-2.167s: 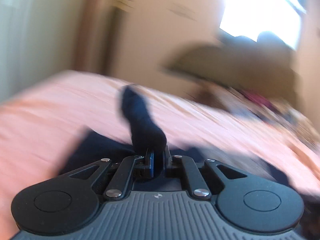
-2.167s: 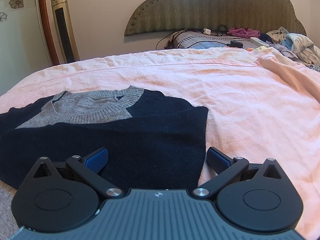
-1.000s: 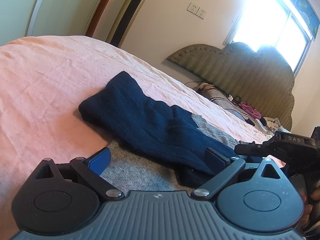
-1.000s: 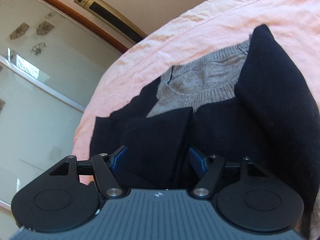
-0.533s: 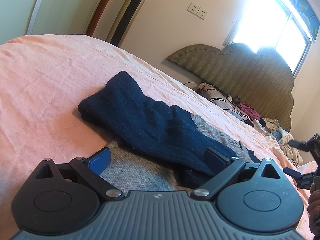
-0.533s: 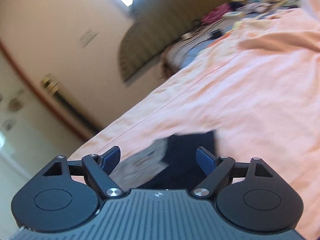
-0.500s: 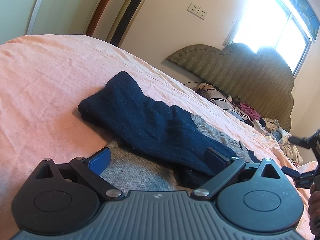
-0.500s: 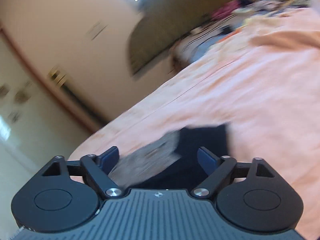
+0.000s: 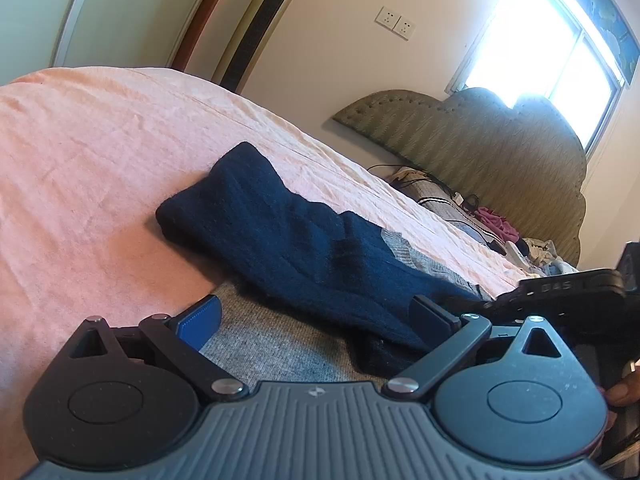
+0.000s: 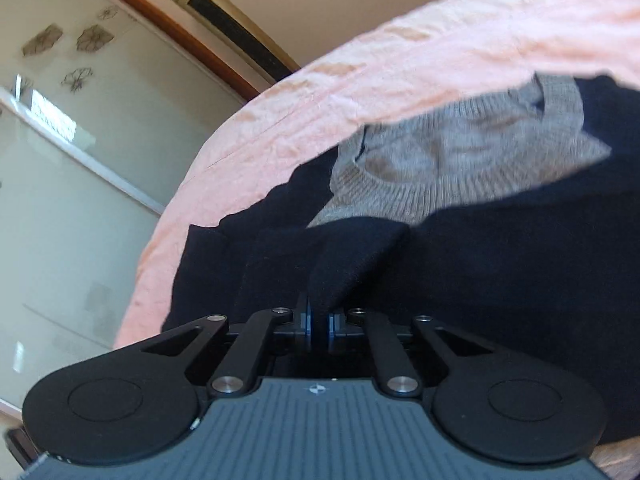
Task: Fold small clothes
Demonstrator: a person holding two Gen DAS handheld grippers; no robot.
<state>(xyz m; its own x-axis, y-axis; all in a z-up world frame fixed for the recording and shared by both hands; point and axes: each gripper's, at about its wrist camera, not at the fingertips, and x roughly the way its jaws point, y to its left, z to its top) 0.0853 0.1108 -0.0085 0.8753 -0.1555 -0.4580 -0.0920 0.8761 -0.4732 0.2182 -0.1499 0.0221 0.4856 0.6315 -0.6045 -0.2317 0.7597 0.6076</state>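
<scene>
A navy and grey knit sweater (image 9: 304, 248) lies on the pink bed sheet (image 9: 80, 168). One navy sleeve is folded across its body. My left gripper (image 9: 316, 316) is open and low over the grey hem, with the fabric between its fingers but not pinched. My right gripper (image 10: 319, 320) is shut on a fold of navy sleeve cloth (image 10: 352, 256), lifting it just in front of the grey neckline (image 10: 452, 168). The right gripper's body (image 9: 576, 292) shows at the right edge of the left wrist view.
A padded headboard (image 9: 480, 136) stands at the far end of the bed, with a pile of clothes and cables (image 9: 500, 232) below it. A tall gold tower fan (image 9: 260, 28) stands by the wall. A glass wardrobe door (image 10: 60, 152) is beside the bed.
My right gripper swung back from the bare sheet to the sweater and shut on the navy sleeve fold. My left gripper has stayed open in the same place.
</scene>
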